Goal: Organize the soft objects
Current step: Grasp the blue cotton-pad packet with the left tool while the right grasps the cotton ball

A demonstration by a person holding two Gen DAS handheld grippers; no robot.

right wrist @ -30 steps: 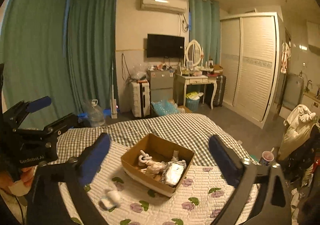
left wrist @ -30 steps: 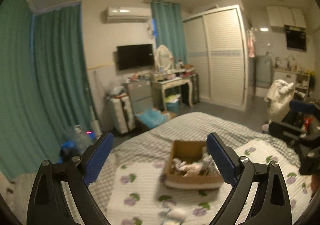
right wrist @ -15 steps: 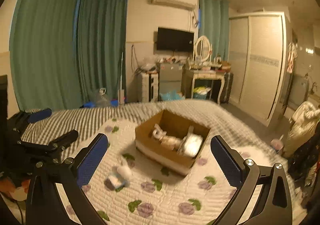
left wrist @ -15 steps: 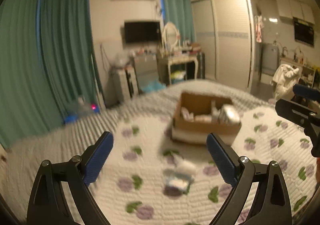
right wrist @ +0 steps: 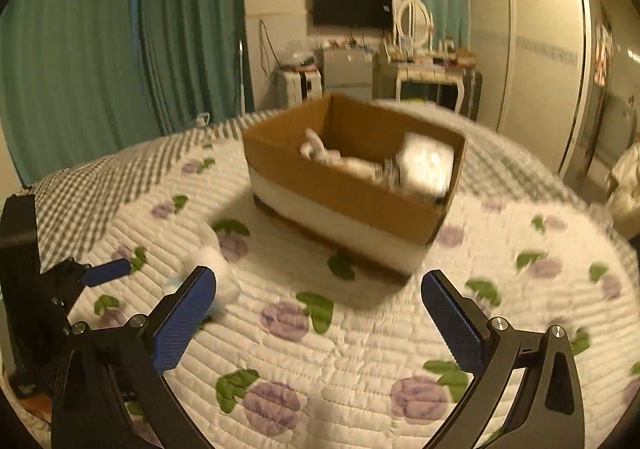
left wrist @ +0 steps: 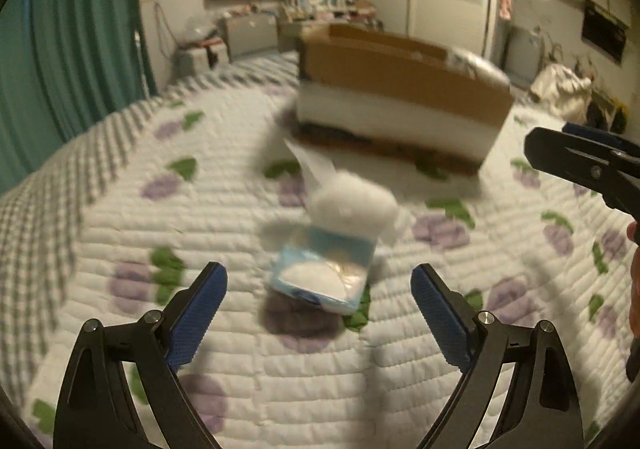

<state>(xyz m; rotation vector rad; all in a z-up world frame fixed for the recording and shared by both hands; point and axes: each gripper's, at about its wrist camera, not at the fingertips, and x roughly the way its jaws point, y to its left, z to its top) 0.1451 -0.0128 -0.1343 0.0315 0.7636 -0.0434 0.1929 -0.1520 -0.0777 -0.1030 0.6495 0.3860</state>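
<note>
My quilt (left wrist: 240, 209) is matt stitched cloth; the box (right wrist: 352, 185) plain brown cardboard. The packet (left wrist: 320, 273) nearest me looks like glossy plastic film, though blurred, with white fluff (left wrist: 352, 201) behind.

Left tongs (left wrist: 319, 287) and right tongs (right wrist: 319, 294) — both spread wide, empty.

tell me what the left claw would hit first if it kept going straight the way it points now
Most likely the blue packet with the white cotton ball on it, lying on the quilt between the open fingers of the left claw. The picture is blurred, so depth is uncertain.
</note>
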